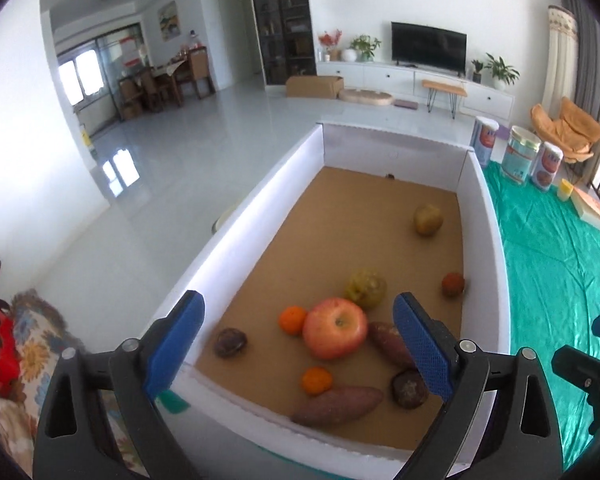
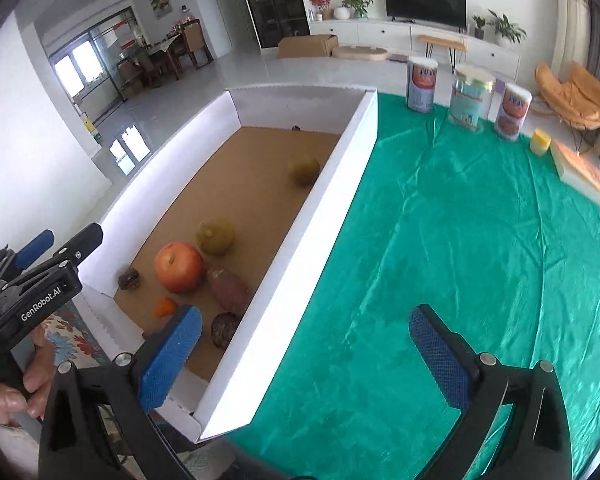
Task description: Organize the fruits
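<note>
A white box [image 1: 236, 236] with a brown floor holds a red apple [image 1: 335, 333], two small oranges [image 1: 293, 319], two sweet potatoes [image 1: 338, 405], a green fruit [image 1: 365, 287], a yellow-brown fruit [image 1: 428, 220], a small red fruit [image 1: 453, 284] and two dark round fruits [image 1: 230, 342]. My left gripper [image 1: 300, 344] is open and empty above the box's near end, the apple between its fingers in view. My right gripper [image 2: 306, 354] is open and empty over the box's right wall [image 2: 320, 232] and the green cloth [image 2: 460, 240]. The apple [image 2: 179, 267] also shows there.
Three cans [image 2: 470, 98] stand at the far edge of the green cloth, with a yellow cup [image 2: 540, 142] and a book [image 2: 584, 176] to their right. A flowered cloth [image 1: 32, 344] lies left of the box. The left gripper's body [image 2: 40, 280] shows at the left of the right wrist view.
</note>
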